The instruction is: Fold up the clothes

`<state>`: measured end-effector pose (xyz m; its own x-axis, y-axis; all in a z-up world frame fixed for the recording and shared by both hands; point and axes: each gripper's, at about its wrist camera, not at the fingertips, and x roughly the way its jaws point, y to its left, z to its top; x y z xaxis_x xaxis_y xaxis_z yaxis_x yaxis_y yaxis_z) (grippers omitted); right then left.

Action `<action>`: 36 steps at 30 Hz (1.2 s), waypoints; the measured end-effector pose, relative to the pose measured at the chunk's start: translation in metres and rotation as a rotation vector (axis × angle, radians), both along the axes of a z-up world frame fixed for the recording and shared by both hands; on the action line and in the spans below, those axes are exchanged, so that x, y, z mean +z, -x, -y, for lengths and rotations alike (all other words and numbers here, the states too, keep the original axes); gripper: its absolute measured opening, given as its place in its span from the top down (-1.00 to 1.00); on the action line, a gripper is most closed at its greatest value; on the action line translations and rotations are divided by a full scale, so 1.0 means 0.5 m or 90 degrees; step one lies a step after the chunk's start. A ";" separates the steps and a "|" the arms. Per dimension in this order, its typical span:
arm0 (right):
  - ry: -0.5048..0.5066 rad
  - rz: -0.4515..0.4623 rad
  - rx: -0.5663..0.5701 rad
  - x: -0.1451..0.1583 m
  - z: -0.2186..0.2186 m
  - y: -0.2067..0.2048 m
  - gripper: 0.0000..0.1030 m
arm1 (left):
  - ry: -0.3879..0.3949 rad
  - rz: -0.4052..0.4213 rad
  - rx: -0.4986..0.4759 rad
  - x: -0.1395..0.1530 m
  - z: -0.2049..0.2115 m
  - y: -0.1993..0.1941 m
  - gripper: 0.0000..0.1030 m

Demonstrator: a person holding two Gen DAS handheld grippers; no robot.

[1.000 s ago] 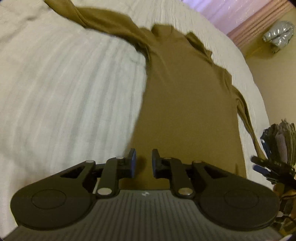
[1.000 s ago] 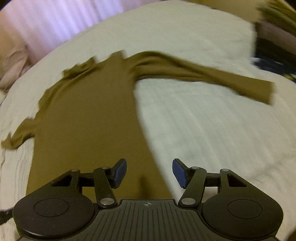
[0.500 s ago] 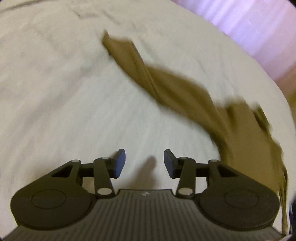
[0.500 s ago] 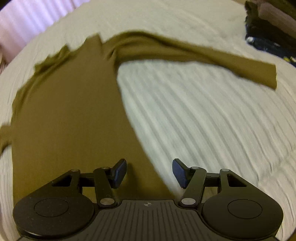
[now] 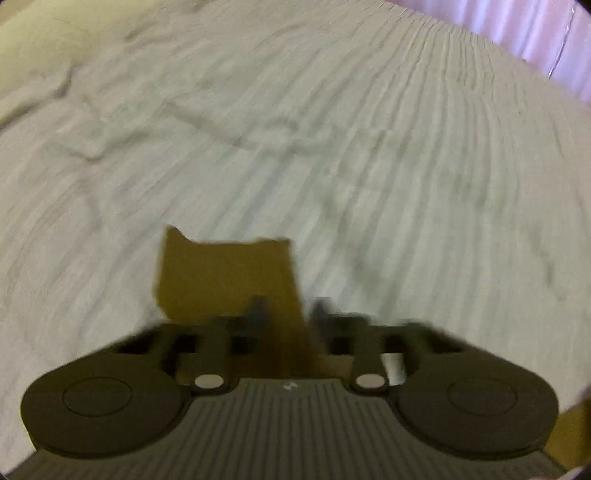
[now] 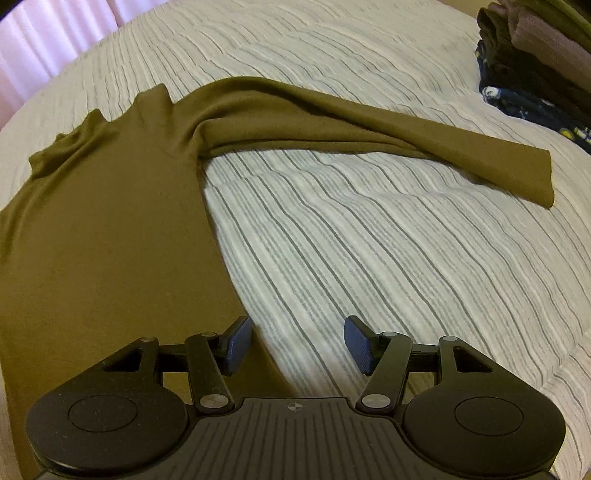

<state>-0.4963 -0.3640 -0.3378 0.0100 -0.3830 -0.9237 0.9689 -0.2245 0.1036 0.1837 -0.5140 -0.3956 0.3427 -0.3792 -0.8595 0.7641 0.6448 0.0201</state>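
An olive-brown long-sleeved top (image 6: 103, 221) lies flat on the white ribbed bedspread (image 6: 369, 258). Its right sleeve (image 6: 369, 133) stretches out toward the right, cuff (image 6: 532, 177) flat on the bed. My right gripper (image 6: 295, 345) is open and empty, hovering at the top's right side edge, left finger over the fabric. In the blurred left wrist view my left gripper (image 5: 288, 314) is open over the end of the other sleeve, whose cuff (image 5: 225, 273) lies just ahead of the fingers; the fabric runs between them.
A stack of folded dark clothes (image 6: 535, 59) sits at the bed's far right. Pink curtains (image 6: 48, 40) hang behind the bed, also in the left wrist view (image 5: 532, 33). The bedspread (image 5: 332, 129) is wrinkled at the left.
My left gripper has swung left from the top's hem out along the left sleeve to its cuff, opening on the way. My right gripper stays open and has moved slightly closer.
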 end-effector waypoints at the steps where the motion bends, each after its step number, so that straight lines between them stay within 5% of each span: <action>1: -0.001 -0.002 0.000 -0.001 0.000 -0.002 -0.16 | 0.013 0.005 0.004 0.002 -0.015 -0.006 0.95; 8: -0.007 -0.015 -0.001 -0.016 0.003 -0.013 -0.16 | 0.276 -0.071 0.186 0.066 -0.324 -0.051 0.96; 12: -0.014 -0.027 0.018 -0.029 0.000 -0.032 -0.16 | 0.234 -0.121 0.262 -0.004 -0.450 -0.051 0.96; 14: -0.018 -0.034 0.035 -0.031 -0.001 -0.040 -0.16 | 0.251 -0.145 0.276 -0.027 -0.483 -0.044 0.91; 19: -0.011 -0.026 0.033 -0.021 -0.016 -0.038 -0.16 | 0.325 -0.150 0.309 0.008 -0.506 -0.044 0.88; 20: -0.009 -0.019 0.027 -0.019 -0.023 -0.034 -0.16 | 0.333 -0.149 0.316 0.013 -0.508 -0.049 0.72; 22: -0.005 -0.010 0.016 -0.019 -0.038 -0.030 -0.16 | 0.319 -0.193 0.341 -0.003 -0.504 -0.071 0.47; 26: 0.000 -0.001 0.012 -0.015 -0.071 -0.030 -0.16 | 0.337 -0.208 0.351 -0.020 -0.502 -0.084 0.47; 27: 0.001 0.000 0.013 -0.014 -0.079 -0.029 -0.16 | 0.345 -0.214 0.347 -0.023 -0.500 -0.086 0.49; 29: 0.001 0.000 0.017 -0.013 -0.093 -0.027 -0.16 | 0.337 -0.205 0.326 -0.022 -0.490 -0.093 0.97; 36: 0.002 -0.003 0.008 -0.011 -0.126 -0.017 -0.16 | 0.390 -0.148 0.296 0.057 -0.558 -0.047 0.99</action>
<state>-0.4880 -0.3011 -0.3435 0.0101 -0.3859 -0.9225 0.9721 -0.2123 0.0994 0.2073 -0.2352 -0.3670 0.4196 -0.6687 -0.6138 0.3560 0.7433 -0.5663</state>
